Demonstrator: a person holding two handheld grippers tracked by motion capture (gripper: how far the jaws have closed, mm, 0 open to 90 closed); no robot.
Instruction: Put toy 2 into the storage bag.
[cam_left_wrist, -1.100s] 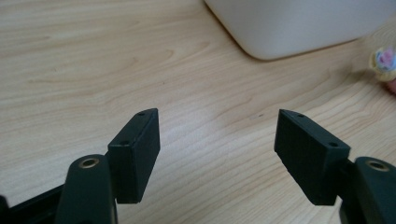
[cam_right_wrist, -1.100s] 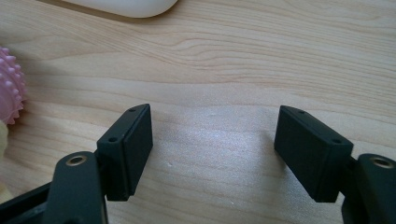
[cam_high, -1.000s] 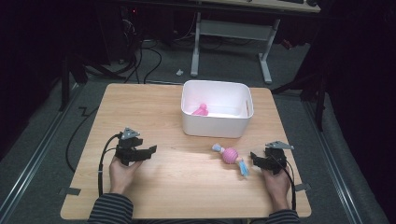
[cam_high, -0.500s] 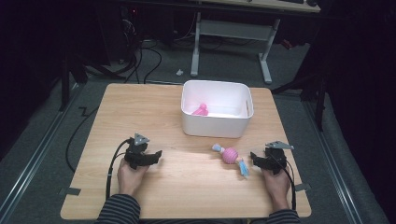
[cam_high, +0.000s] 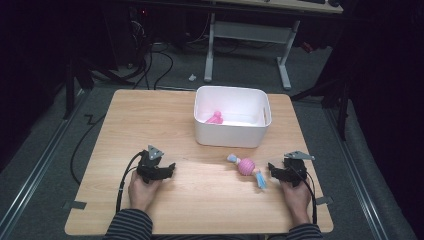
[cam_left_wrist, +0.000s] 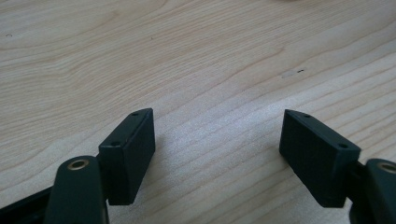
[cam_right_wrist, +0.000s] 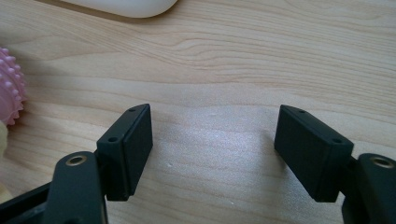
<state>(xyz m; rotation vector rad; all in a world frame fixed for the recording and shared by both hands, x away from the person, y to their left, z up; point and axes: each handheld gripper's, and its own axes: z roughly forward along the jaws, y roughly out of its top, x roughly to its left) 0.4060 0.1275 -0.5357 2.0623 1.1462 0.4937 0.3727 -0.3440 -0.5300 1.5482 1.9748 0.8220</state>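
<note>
step: both hands rested low near the table's front edge, pick-up not begun | left gripper gaping, jaws just widened, nothing between | right gripper spread, empty, just beside the spiky pink rubbery ball toy | next, I judged: right closes on it | beyond: smooth white plastic bin holding a pink piece

On the counter a bin sits toward twelve o'clock, with a small toy inside it at its nine o'clock side. At the bin's six o'clock lies a spiky ball toy. The left tool rests at that toy's nine o'clock, well apart; the right tool just beside it at three o'clock.
</note>
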